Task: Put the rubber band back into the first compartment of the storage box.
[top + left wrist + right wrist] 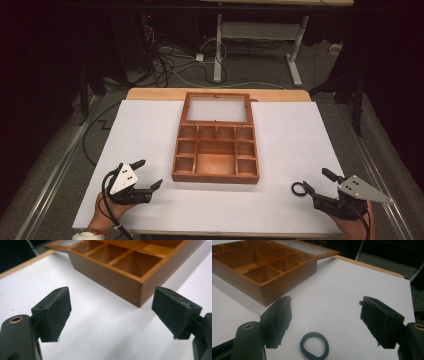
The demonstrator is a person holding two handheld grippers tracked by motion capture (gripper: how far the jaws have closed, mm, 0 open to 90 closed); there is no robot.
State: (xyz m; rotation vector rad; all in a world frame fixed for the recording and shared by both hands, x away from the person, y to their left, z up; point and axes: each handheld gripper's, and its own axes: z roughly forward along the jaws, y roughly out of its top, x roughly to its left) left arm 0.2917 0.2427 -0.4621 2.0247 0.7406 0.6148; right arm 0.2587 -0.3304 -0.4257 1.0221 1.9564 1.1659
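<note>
White sheeting covers the table (150, 130), and on its middle sits a wooden box (216, 153) split into bare compartments, its glass lid (217, 108) folded flat behind. Near the box's front left corner hovers the left gripper (148, 174), jaws spread wide on nothing. The right gripper (316, 182) sits well off at the front right, jaws likewise parted, with a small black ring (314, 345) lying on the sheet between them.

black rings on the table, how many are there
1. The black ring lies flat on the white table cover near the front right corner, between the jaws of the open right gripper, right of the wooden compartment box. No others visible.
</note>
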